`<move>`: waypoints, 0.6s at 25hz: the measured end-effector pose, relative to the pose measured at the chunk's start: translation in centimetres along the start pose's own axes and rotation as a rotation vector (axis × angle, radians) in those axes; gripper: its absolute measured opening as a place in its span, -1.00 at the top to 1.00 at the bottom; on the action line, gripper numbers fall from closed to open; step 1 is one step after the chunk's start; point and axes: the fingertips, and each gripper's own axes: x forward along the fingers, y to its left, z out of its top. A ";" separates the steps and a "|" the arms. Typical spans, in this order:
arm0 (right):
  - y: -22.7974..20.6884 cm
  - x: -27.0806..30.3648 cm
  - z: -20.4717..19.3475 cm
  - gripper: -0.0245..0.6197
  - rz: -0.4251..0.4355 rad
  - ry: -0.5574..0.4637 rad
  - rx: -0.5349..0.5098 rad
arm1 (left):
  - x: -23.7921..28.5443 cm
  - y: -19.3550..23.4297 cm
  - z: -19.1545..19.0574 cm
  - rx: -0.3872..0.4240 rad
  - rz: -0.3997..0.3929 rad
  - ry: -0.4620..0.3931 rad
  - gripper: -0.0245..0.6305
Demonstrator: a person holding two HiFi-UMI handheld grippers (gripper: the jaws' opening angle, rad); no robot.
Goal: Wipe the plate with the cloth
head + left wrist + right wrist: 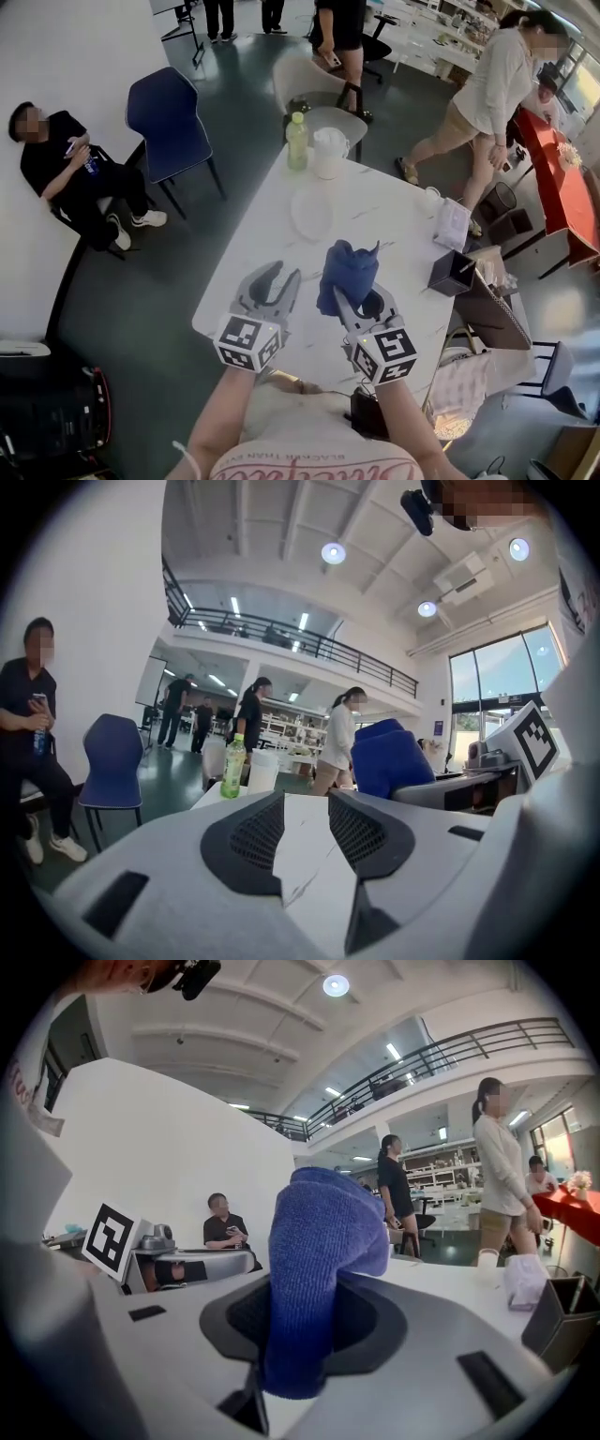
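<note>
- The left tongs (284, 272) (305, 832) stood with their jaws apart and nothing between them; only the white marble-patterned worktop (394, 225) (314, 855) showed through the gap.
- The right tongs (363, 302) (305, 1321) were clamped on a bunched blue terry cloth (349, 267) (323, 1241). The cloth stood up out of the jaws and bulged above them, with its lower end hanging down between the dark pads.
- The two tongs were held side by side over the near edge of the worktop, close together but not touching, both pointing away from the person.
- A pale round plate (311, 211) lay flat on the worktop, ahead of both tongs and roughly in line with the gap between them. It was apart from the cloth and from either pair of jaws.
- Beyond the plate, further ahead of the left tongs, a green plastic bottle (297, 141) (232, 766) stood upright just beside a white lidded jug (329, 153) (263, 771).
- To the outer side of the right tongs a dark square box (452, 274) (558, 1316) stood on the worktop. A soft white packet (453, 225) (523, 1281) lay a little further ahead of it.
</note>
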 end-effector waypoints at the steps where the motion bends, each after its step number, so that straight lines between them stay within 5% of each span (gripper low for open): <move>1: -0.1 0.5 0.0 0.57 0.003 0.002 0.003 | 0.5 0.3 -0.1 -0.005 -0.004 0.008 0.52; 15: -4.2 9.8 -1.1 0.57 -0.056 0.101 -0.039 | 9.4 8.3 -4.8 -0.150 -0.055 0.177 0.49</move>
